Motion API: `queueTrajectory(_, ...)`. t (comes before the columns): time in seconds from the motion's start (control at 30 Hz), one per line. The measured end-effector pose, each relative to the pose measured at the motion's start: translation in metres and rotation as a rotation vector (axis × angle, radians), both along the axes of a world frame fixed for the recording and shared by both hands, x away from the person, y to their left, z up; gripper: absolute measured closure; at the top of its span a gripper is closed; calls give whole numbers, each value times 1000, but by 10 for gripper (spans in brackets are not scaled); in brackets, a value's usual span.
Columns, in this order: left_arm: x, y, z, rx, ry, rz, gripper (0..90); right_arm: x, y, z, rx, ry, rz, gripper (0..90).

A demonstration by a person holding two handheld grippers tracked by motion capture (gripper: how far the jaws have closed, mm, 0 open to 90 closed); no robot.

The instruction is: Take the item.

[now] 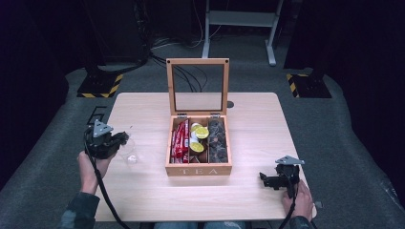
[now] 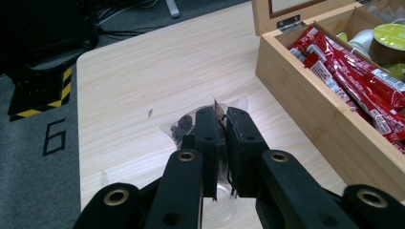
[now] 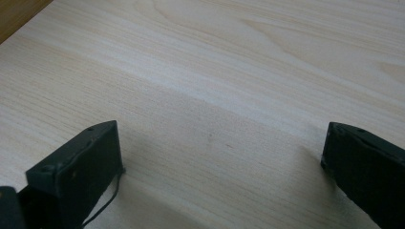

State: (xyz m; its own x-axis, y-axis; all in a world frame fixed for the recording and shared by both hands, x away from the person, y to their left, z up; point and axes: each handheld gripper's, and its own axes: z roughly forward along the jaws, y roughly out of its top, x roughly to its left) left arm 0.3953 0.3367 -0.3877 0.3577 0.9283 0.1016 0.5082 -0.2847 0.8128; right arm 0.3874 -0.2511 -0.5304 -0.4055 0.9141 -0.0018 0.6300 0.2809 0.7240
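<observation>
A wooden tea box [image 1: 198, 169] marked TEA stands mid-table with its glass lid [image 1: 197, 87] raised. Inside are red sachets [image 1: 180, 139], yellow-lidded cups [image 1: 199, 138] and dark packets [image 1: 218, 139]. At the table's left, my left gripper [image 1: 123, 138] is shut on a clear plastic packet [image 1: 130, 156]. In the left gripper view the jaws pinch the packet's [image 2: 181, 126] top edge; dark bits show inside it, and the left gripper [image 2: 221, 114] hangs just left of the tea box [image 2: 305, 90]. My right gripper [image 1: 265, 180] rests open near the front right, jaws wide apart over bare wood [image 3: 219, 131].
The table [image 1: 258, 129] is light wood with rounded corners. Beyond it are grey carpet, cables, black stands with yellow-black striped bases [image 1: 100, 86] and a white frame [image 1: 239, 19]. A floor marking "6" [image 2: 56, 137] lies left of the table.
</observation>
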Motion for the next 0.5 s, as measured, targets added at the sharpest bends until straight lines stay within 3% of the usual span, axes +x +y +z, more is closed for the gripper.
queueTrajectory(0.5, 7, 7, -24, -12, 43, -1, 830, 0, 0, 0, 0, 0, 0, 0)
